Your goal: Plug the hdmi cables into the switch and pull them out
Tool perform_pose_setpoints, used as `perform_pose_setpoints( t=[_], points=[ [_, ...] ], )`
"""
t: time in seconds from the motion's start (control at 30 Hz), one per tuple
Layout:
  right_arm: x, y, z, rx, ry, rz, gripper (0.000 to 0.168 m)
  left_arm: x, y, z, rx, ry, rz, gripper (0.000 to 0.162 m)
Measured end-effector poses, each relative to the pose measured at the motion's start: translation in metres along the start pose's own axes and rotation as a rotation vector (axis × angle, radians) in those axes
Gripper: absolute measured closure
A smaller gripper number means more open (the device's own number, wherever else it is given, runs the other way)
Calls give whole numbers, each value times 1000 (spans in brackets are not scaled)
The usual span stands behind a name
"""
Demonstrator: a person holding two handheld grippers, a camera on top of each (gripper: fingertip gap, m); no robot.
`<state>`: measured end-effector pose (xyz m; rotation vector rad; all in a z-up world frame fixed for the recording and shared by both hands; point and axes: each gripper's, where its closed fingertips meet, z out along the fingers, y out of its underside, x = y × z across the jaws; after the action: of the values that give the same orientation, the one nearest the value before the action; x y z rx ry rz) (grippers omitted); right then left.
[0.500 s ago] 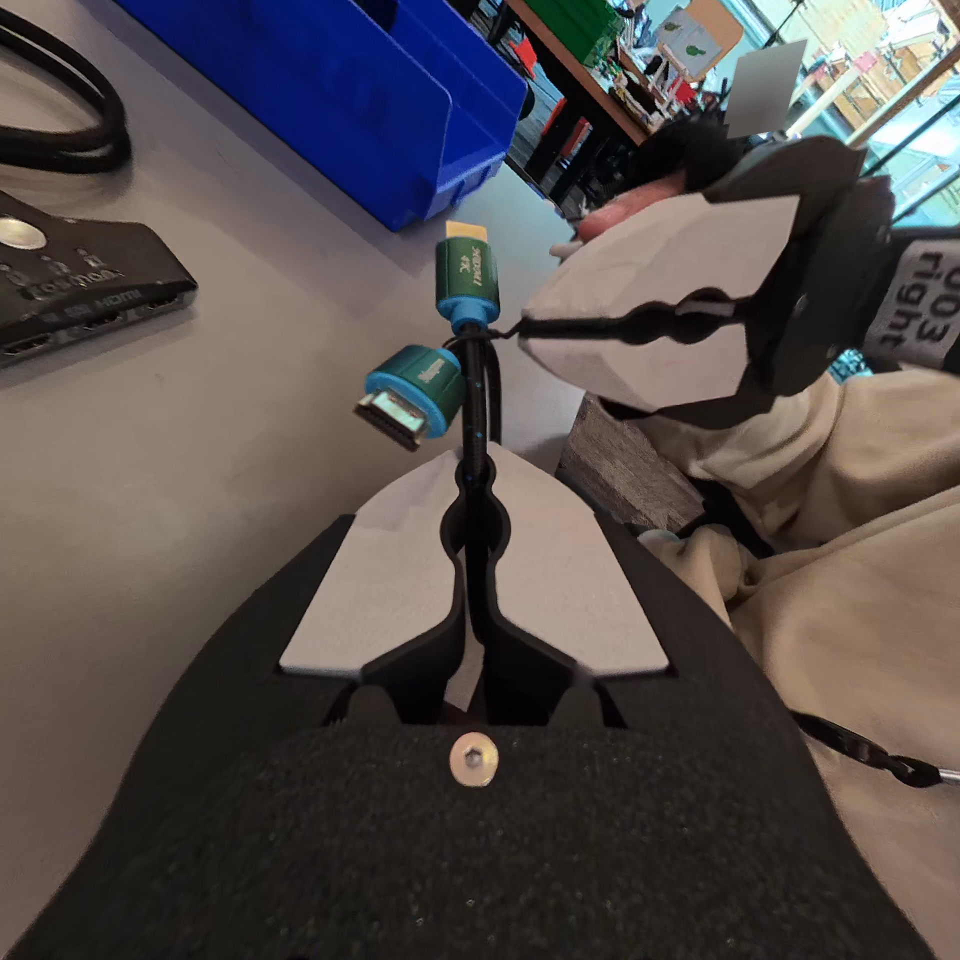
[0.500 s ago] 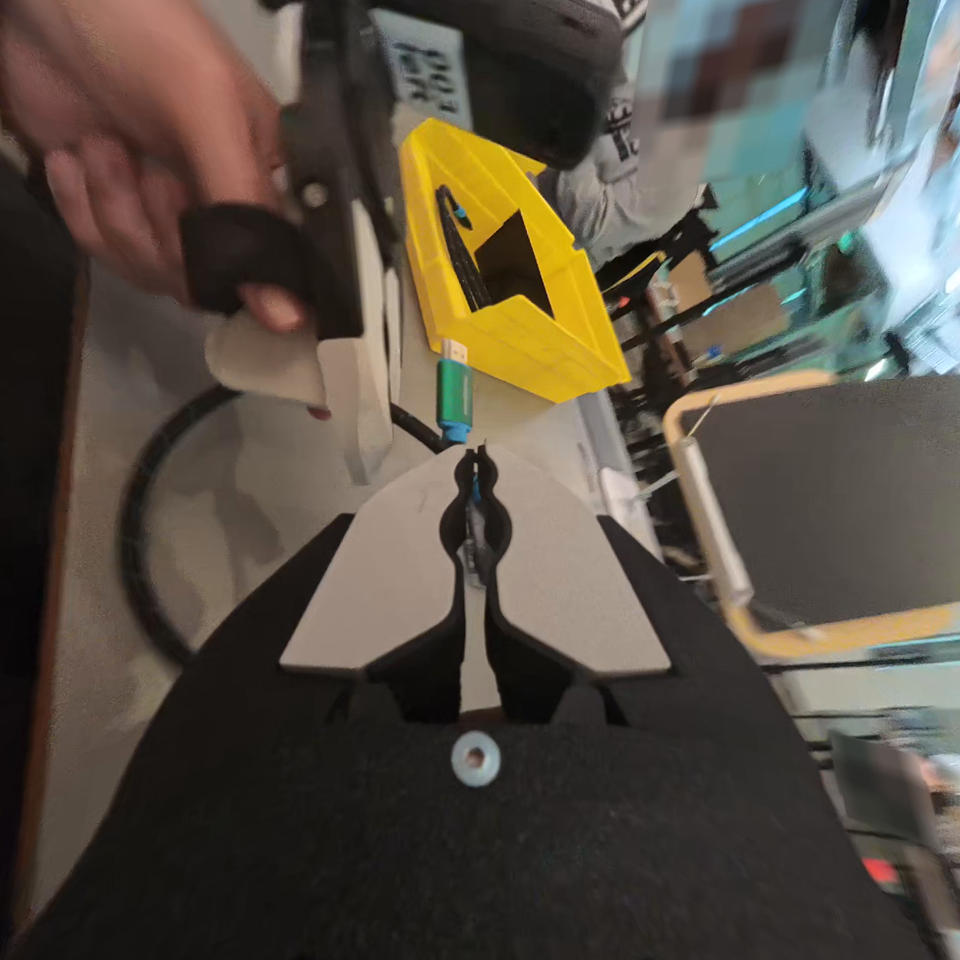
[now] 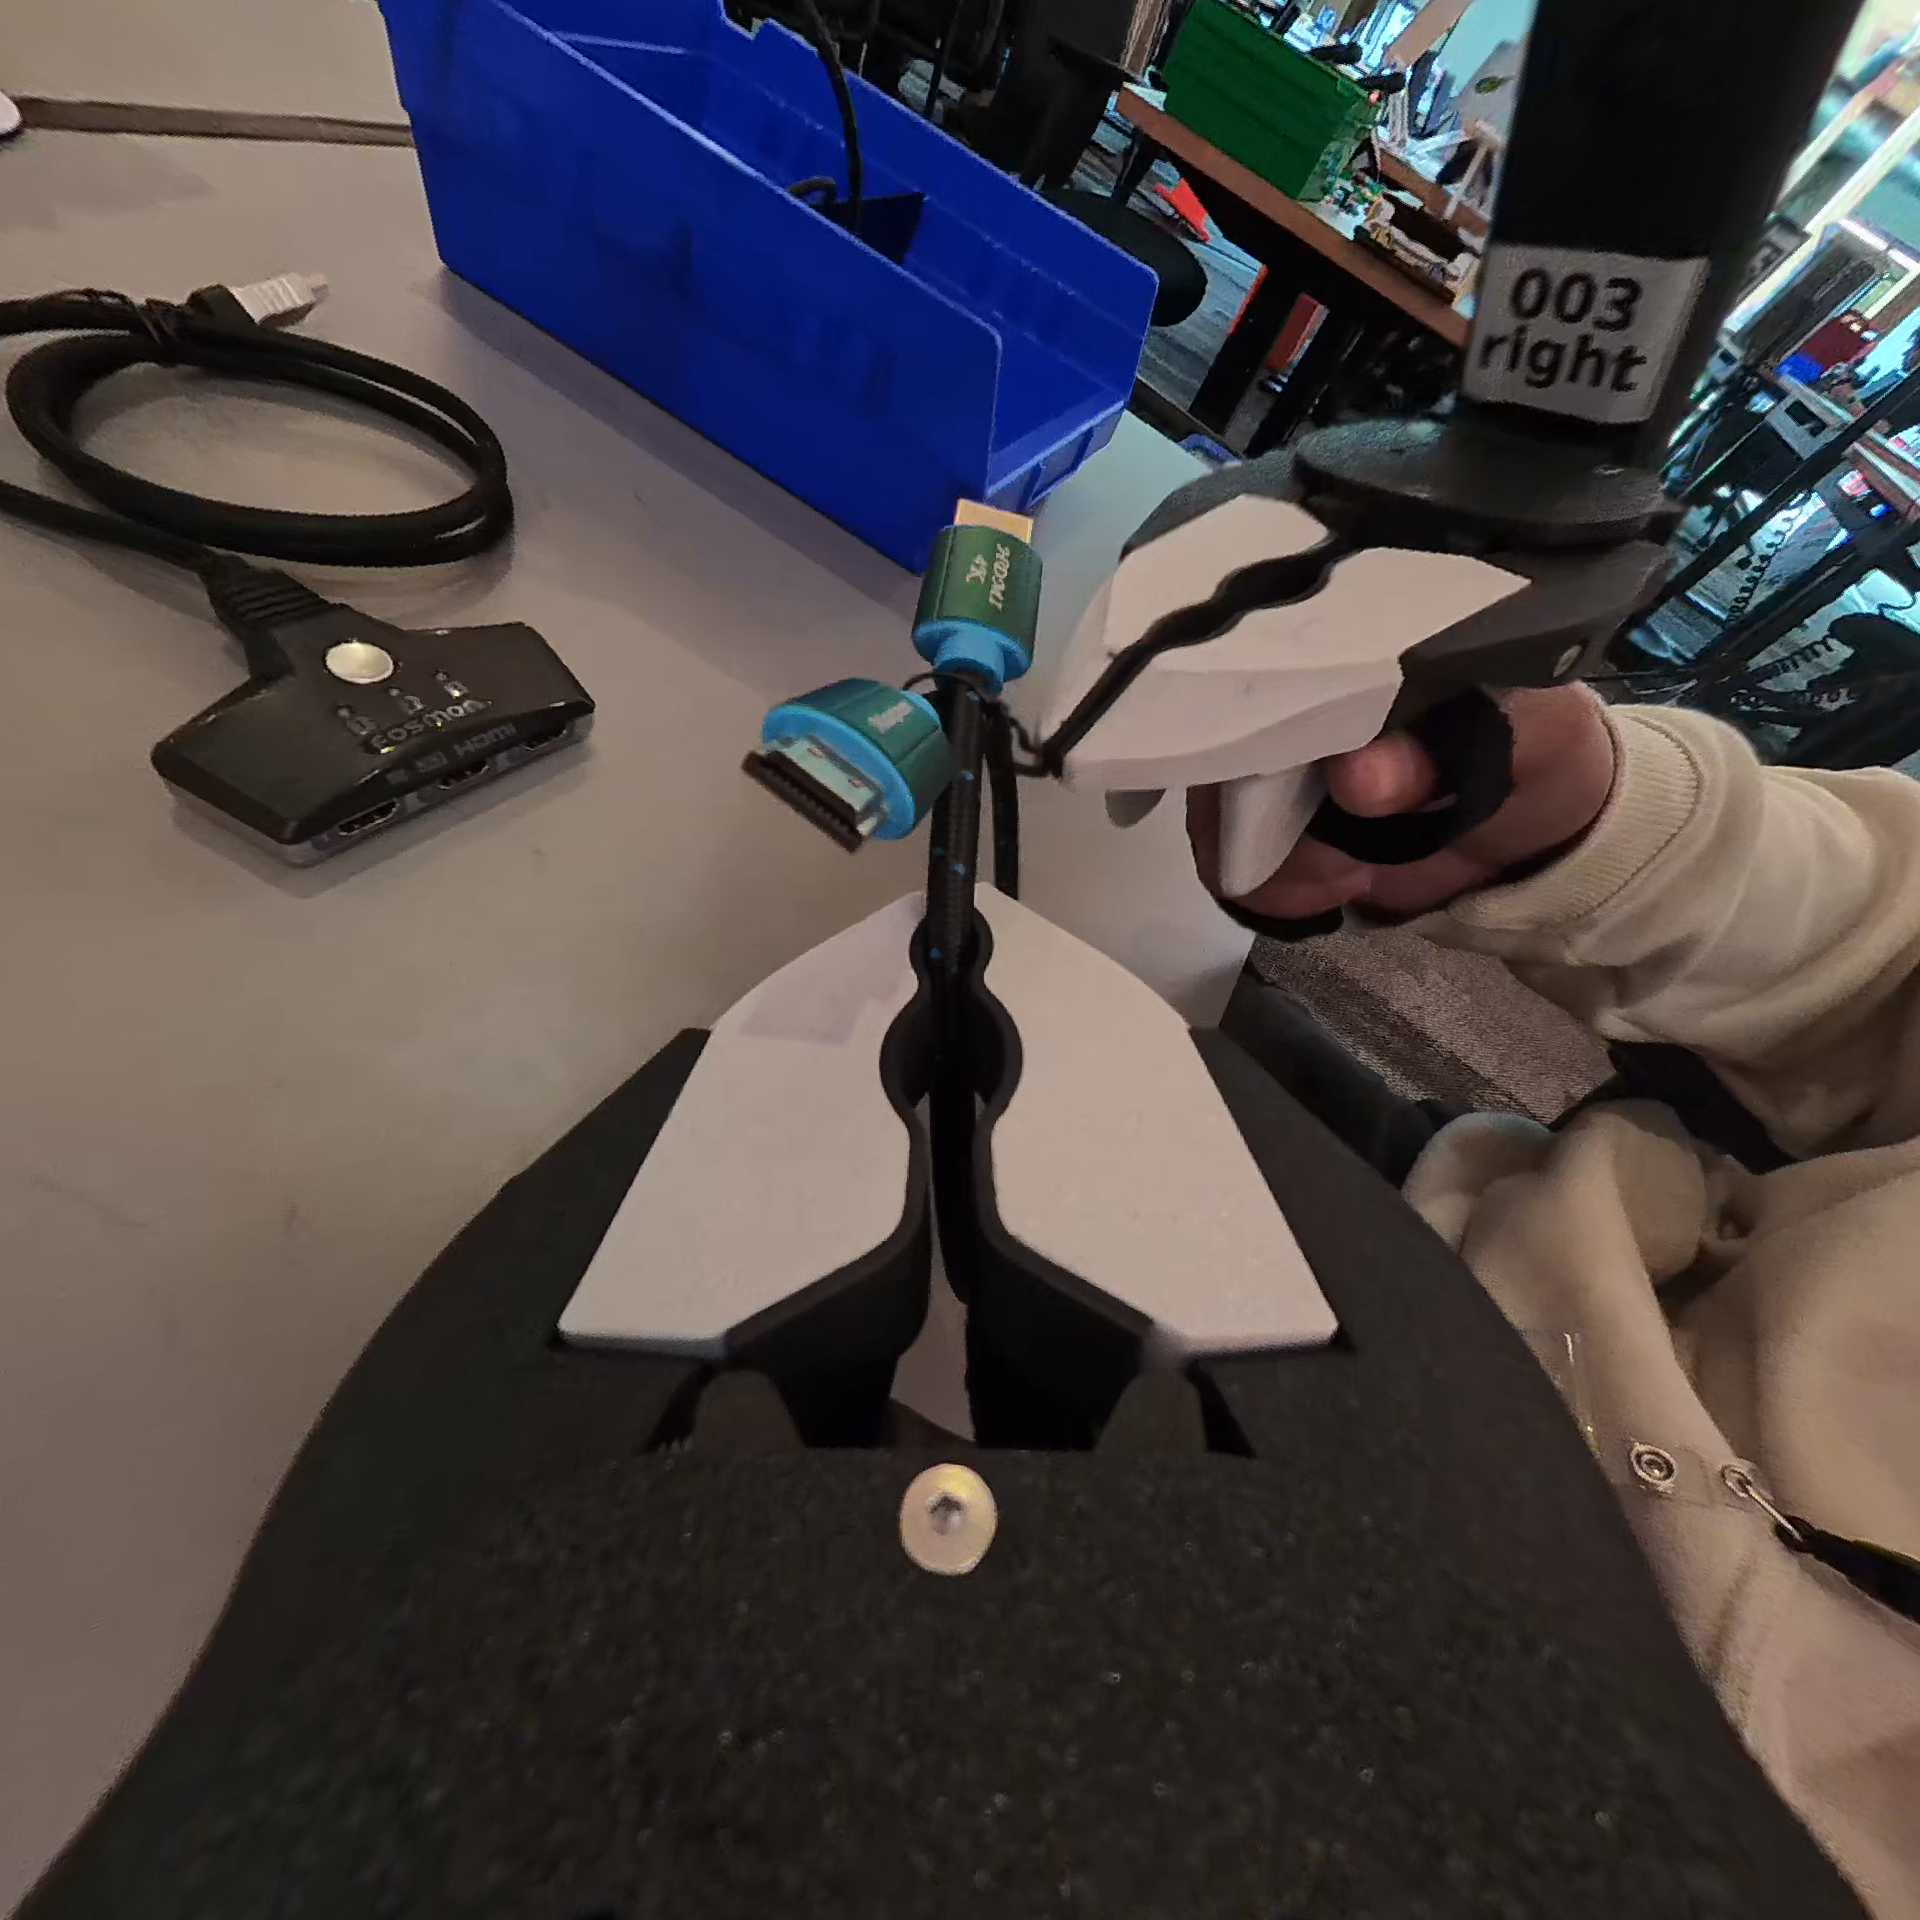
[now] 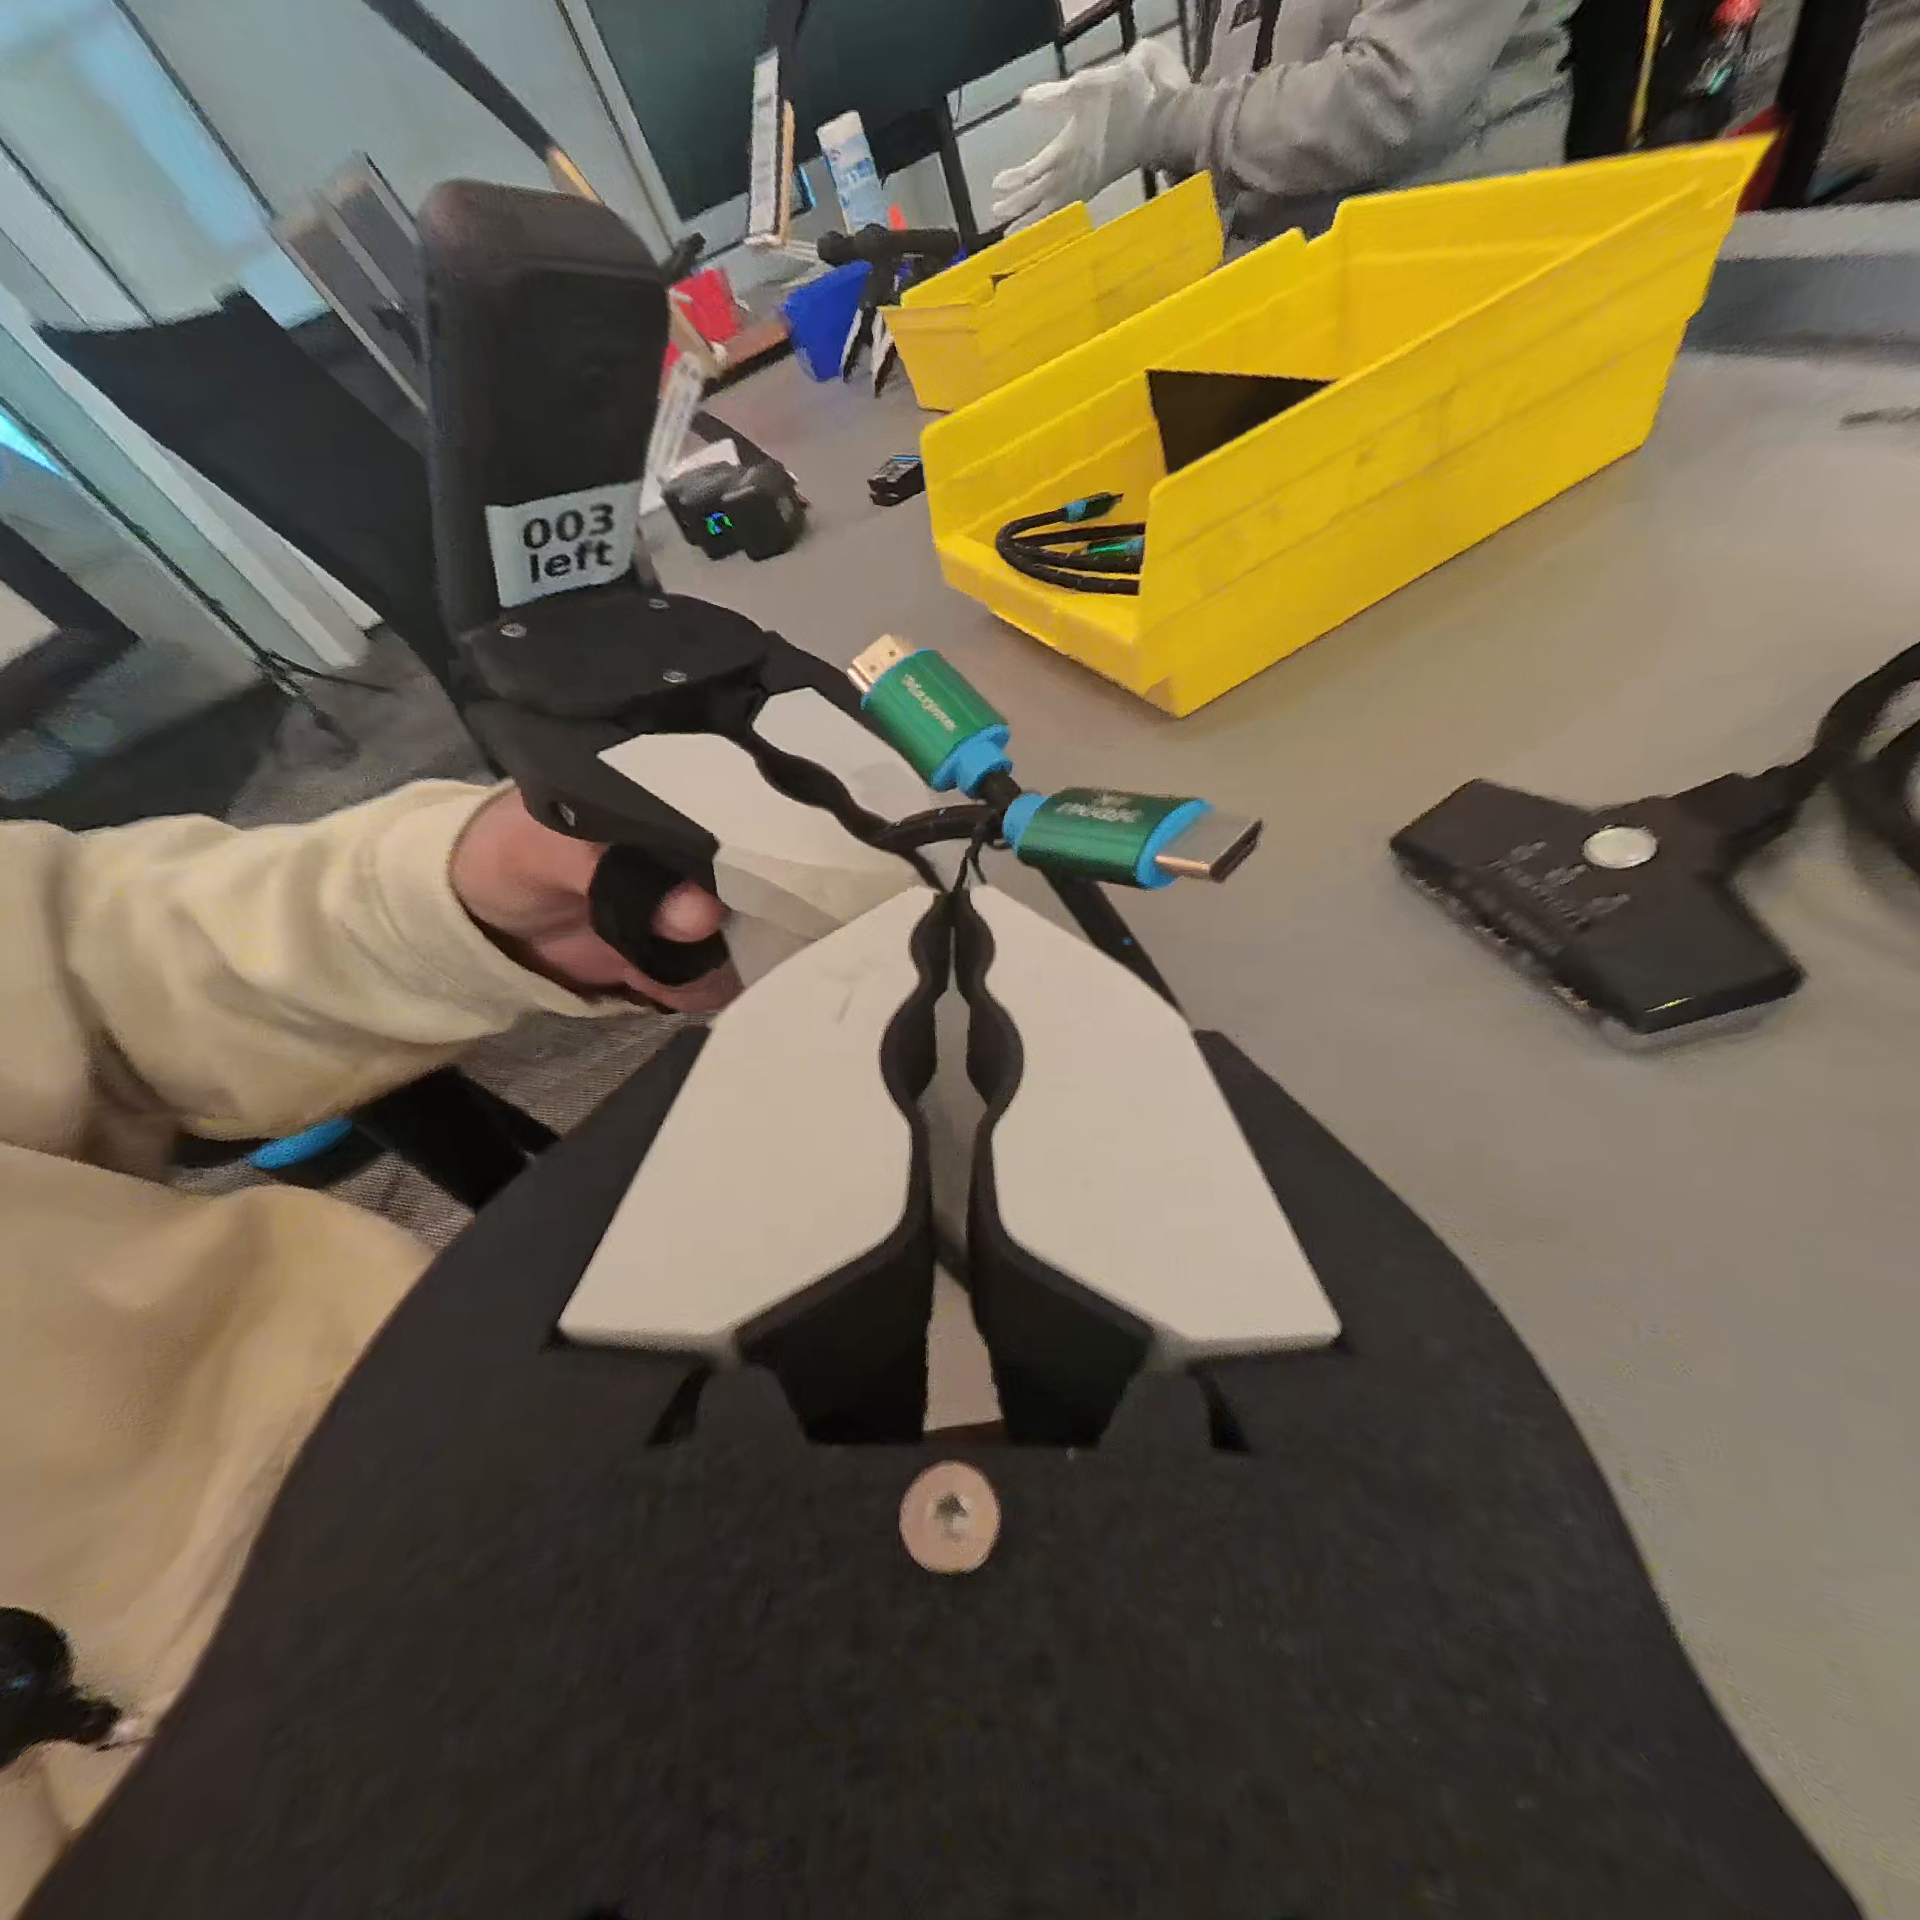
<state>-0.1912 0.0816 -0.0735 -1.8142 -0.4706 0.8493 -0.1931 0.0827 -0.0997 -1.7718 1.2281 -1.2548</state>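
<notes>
A black braided HDMI cable with two green-and-blue plugs is held above the grey table. One plug points up, the other points left and down. My left gripper is shut on the cable just below the plugs. My right gripper comes in from the right and is shut on a thin black tie wrapped around the cable. In the right wrist view my right gripper pinches that tie below the plugs. The black switch lies on the table to the left, ports facing me.
A blue bin stands behind the plugs. The switch's own black lead coils at the far left. In the right wrist view a yellow bin holds another cable. A gloved person stands beyond it. Less than 4 cm separates the two grippers' tips. My left tips are roughly 15 cm from the black switch. Seen from the right wrist view as well.
Both grippers keep their grip. The right gripper has rolled from on its side to upright, and its view has swung level. The left view has pulled back, showing more of the switch and its lead.
</notes>
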Motion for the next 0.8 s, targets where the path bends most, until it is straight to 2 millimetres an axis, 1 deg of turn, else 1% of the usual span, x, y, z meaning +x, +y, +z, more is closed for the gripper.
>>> perform_pose_setpoints(
  t=[0.1,0.17,0.23,0.3,0.37,0.43,0.5,0.57,0.63,0.7,0.77,0.8],
  points=[
    [-4,4,4,8,-66,144,168,4,-4,-1,24,8,41,162],
    [-6,2,4,38,-132,250,168,4,-3,-1,19,12,53,162],
    [-7,-2,0,78,-173,253,168,5,-3,-1,15,22,49,162],
    [-6,-4,-4,82,-149,163,168,4,-1,0,3,16,52,162],
    [-2,-3,-7,52,-50,-50,167,3,1,1,-6,13,41,162],
    [-2,-3,-10,24,62,-304,158,1,2,1,-7,16,14,162],
    [1,-5,-12,13,206,-528,157,-1,3,1,-8,17,-11,162],
    [6,-5,-10,-5,334,-663,155,-1,3,1,-7,23,-24,162],
    [7,-1,-3,-30,371,-683,153,0,3,2,-9,23,-19,162],
    [7,0,2,-18,371,-618,151,3,4,3,-12,26,-10,162],
    [9,0,4,-16,363,-550,152,4,4,4,-15,20,8,162],
    [8,1,4,-13,359,-546,153,5,4,3,-17,20,14,162]
  ],
)
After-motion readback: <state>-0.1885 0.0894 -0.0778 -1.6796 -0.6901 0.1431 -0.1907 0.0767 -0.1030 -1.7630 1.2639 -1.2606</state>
